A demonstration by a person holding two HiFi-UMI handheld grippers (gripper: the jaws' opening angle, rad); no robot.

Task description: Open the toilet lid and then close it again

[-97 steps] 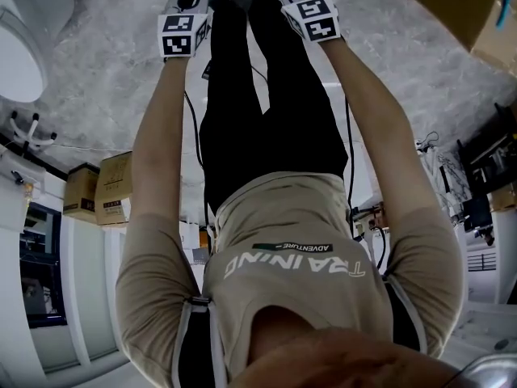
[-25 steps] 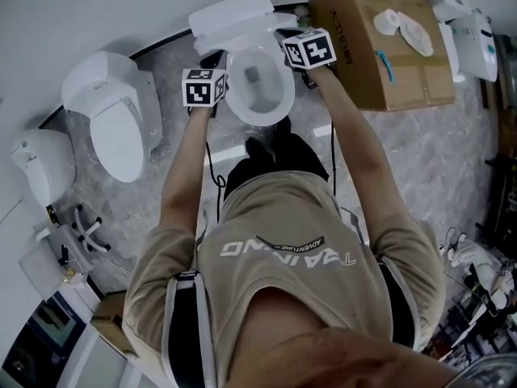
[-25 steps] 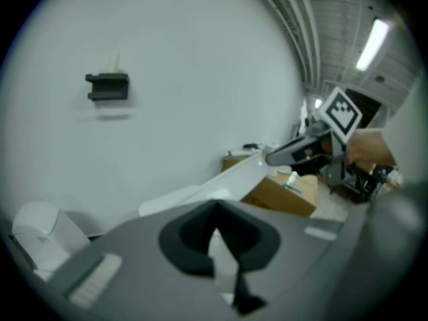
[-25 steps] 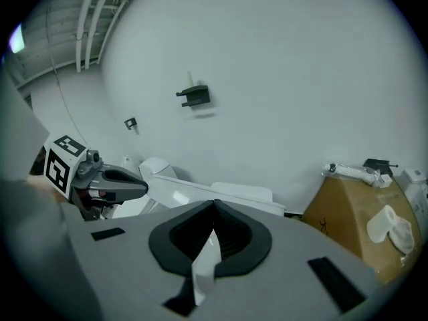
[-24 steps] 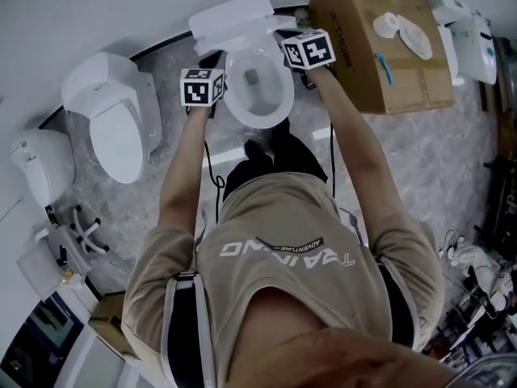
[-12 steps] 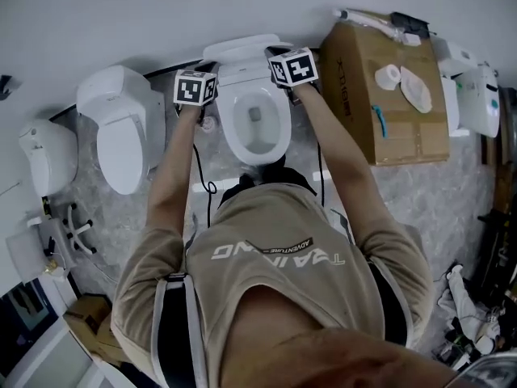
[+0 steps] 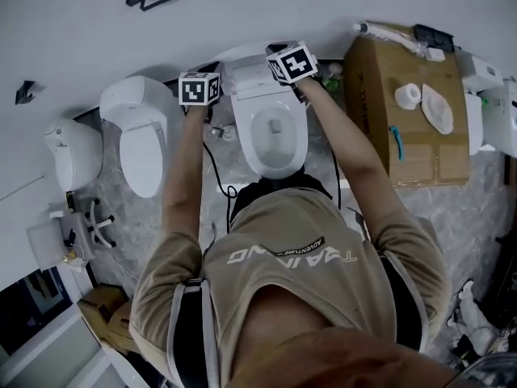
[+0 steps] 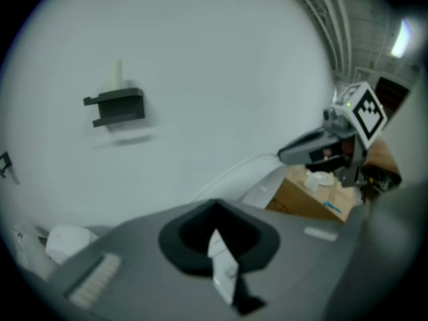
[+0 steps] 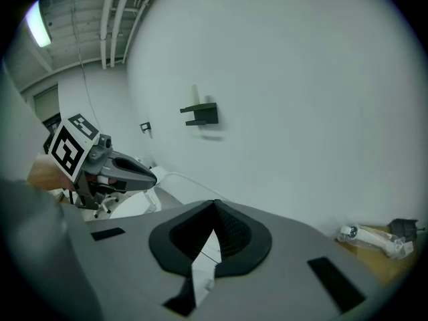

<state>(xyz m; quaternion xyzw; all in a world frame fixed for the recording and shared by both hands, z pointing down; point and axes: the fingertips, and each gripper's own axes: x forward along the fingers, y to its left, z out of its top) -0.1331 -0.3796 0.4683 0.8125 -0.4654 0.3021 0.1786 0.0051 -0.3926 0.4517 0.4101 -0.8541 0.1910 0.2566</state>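
Toilet lid (image 7: 255,76) found raised, standing against the far wall behind the open bowl (image 7: 277,132), directly ahead of the person. Left gripper (image 7: 202,86) is at the lid's left edge and right gripper (image 7: 289,63) at its right edge, both at the far end of the toilet. Each gripper's own view shows its jaws clenched, with a thin white sliver pinched in the black pad recess; this reads as the lid's rim. In the left gripper view the right gripper's nose meets the white curve of the lid; the right gripper view shows the same of the left. Both point up at the bare white wall, where a black bracket (image 8: 115,105) is fixed. To the left stands a second toilet (image 7: 144,140) with its lid down, and a further white fixture (image 7: 73,150) beyond it. To the right, just beside the toilet, a cardboard box (image 7: 376,128) carries a white roll (image 7: 409,95) and a white dish-like item (image 7: 440,108). Floor (image 7: 485,208) is grey marbled
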